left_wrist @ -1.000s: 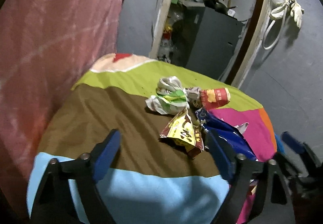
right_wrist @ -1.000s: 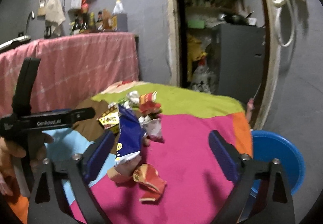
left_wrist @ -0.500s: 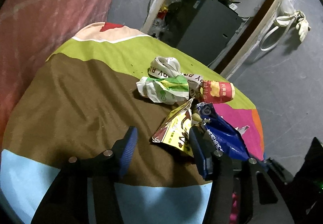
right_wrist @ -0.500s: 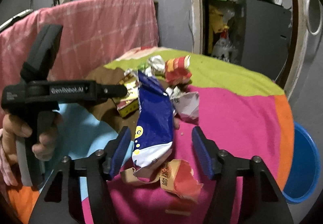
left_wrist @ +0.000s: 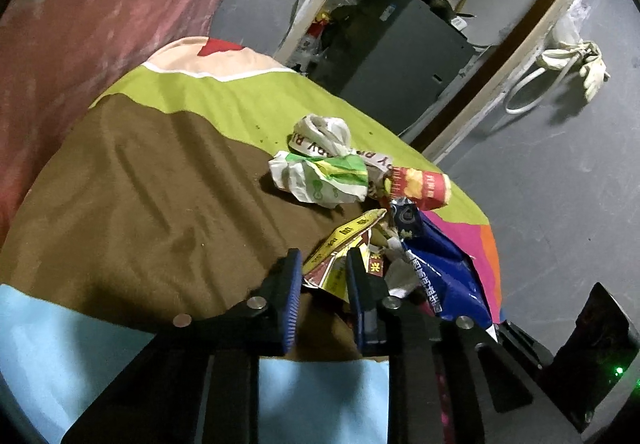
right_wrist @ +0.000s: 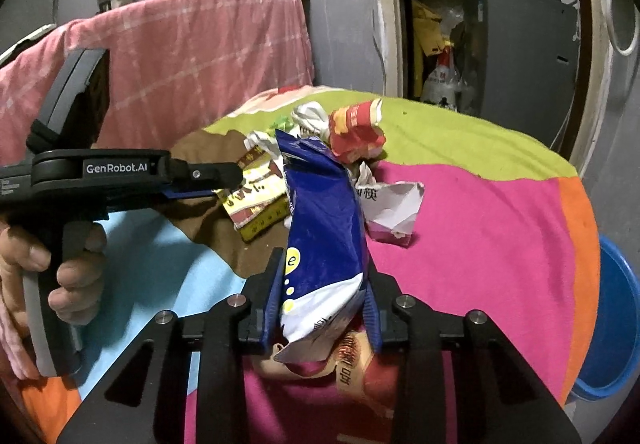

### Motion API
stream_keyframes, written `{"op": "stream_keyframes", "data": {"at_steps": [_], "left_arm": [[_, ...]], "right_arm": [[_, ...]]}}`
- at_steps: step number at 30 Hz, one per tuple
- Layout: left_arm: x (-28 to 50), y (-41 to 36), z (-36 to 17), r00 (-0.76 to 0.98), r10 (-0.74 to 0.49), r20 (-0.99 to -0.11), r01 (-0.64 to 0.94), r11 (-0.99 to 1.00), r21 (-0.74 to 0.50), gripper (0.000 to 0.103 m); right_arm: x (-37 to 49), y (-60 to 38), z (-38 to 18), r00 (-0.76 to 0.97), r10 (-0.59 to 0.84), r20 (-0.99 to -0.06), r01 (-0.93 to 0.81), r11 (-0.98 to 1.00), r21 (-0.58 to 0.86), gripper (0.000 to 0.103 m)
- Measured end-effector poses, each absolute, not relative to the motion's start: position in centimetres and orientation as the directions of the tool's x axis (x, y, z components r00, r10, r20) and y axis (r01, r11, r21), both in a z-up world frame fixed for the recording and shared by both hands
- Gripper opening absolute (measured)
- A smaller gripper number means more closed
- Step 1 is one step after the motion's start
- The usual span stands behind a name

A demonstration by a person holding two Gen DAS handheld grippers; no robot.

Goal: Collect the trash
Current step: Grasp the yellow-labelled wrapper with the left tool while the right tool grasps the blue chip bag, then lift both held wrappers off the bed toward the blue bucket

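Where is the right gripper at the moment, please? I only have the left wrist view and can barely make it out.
Observer: The right gripper is at the blue bag. Its fingers are closing with the bag's lower end between them.
Operator: Is anything lying under that bag?
Observer: Yes, an orange wrapper lies beneath it on the pink cloth.
Operator: Is there anywhere to drop the trash?
Observer: A blue basin stands low at the far right of the right wrist view, beyond the cloth's edge.
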State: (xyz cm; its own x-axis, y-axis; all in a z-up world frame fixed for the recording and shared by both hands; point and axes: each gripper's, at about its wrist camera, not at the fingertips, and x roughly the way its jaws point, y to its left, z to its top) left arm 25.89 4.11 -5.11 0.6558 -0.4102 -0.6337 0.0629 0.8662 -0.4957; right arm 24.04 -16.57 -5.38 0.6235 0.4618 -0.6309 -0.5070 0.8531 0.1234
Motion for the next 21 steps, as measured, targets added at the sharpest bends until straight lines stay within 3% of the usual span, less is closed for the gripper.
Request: {"op": "stream_keyframes", "data": {"at_steps": [1,2,11,14,16,21], "left_arm": [[25.7,3.8,-5.0,0.653,-0.406,-0.639,0.073,0.874,-0.481,0.002],[25.6,3.5,-5.0,0.648,-0.404,-0.645,0.079,0.879,-0.471,0.0],[25.6,3.0,-5.5,0.637,-0.413,-0.651,0.068,0.871,-0.486,0.001],[25.7,2.8,-5.3,0.641,-0.396,-0.657,0.076,0.885,-0.459,0.014],[25.9,2.5,-5.1,0.647,-0.397,-0.651,0.091,0.888,-0.452,0.029],[27.3,2.0,-5.2,0.638,-0.397,-0.66,0.111,0.895,-0.431,0.03]], "right_arm": [[23.9,-16.6,-5.3,0.629,0.466,-0.623,-0.508,0.852,0.125,0.031],[23.8,-16.7,-5.2,0.633,0.467,-0.617,-0.508,0.853,0.124,0.031],[23.1,-17.8,-4.5,0.664,0.477,-0.576,-0.483,0.861,0.157,0.032],[23.0,-17.9,-4.3,0.674,0.472,-0.568,-0.476,0.866,0.155,0.031],[23.0,-18.0,-4.3,0.683,0.465,-0.563,-0.47,0.87,0.148,0.032],[22.9,-18.1,-4.2,0.709,0.448,-0.546,-0.459,0.879,0.125,0.032]]}}
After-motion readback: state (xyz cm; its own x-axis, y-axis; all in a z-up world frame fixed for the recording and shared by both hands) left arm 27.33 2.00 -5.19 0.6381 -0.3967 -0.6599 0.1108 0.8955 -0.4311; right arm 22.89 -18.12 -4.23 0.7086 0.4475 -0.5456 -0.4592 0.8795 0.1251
